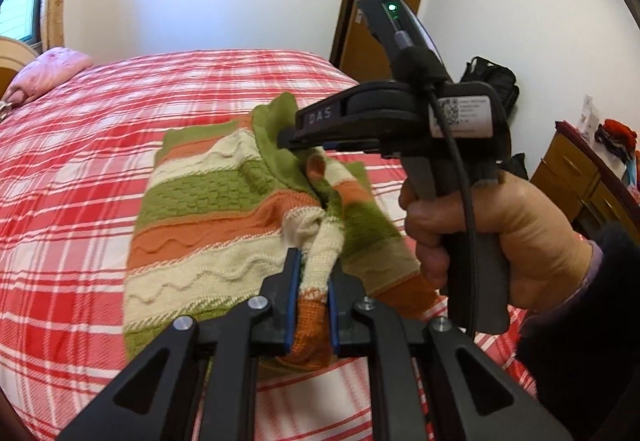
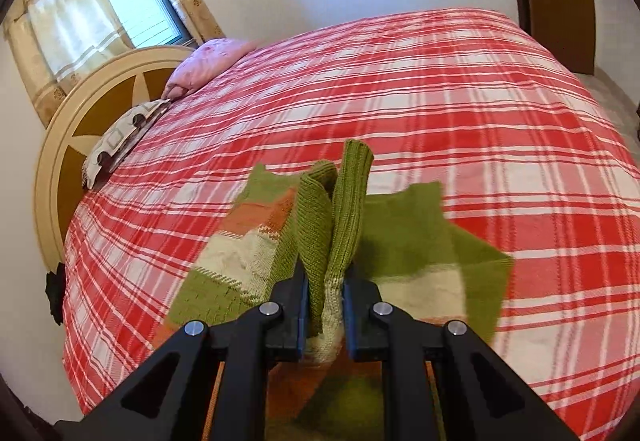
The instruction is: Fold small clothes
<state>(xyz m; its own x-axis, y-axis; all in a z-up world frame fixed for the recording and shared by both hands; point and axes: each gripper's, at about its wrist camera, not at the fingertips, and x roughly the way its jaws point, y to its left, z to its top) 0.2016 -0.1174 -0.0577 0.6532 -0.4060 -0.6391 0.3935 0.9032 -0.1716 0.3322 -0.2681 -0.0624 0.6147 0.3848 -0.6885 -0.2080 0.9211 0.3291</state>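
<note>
left wrist view: both my grippers, left gripper and right gripper, pinch the striped sweater, whose body lies flat to their left on the bed.

A knitted sweater banded in olive green, orange and cream lies on a red, pink and white plaid bedspread; a pale pink pillow; black grippers with blue pads.

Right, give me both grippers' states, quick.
Left gripper: shut on the striped knit sweater, cream-and-orange part.
Right gripper: shut on the same sweater, at a green ribbed part.
</note>
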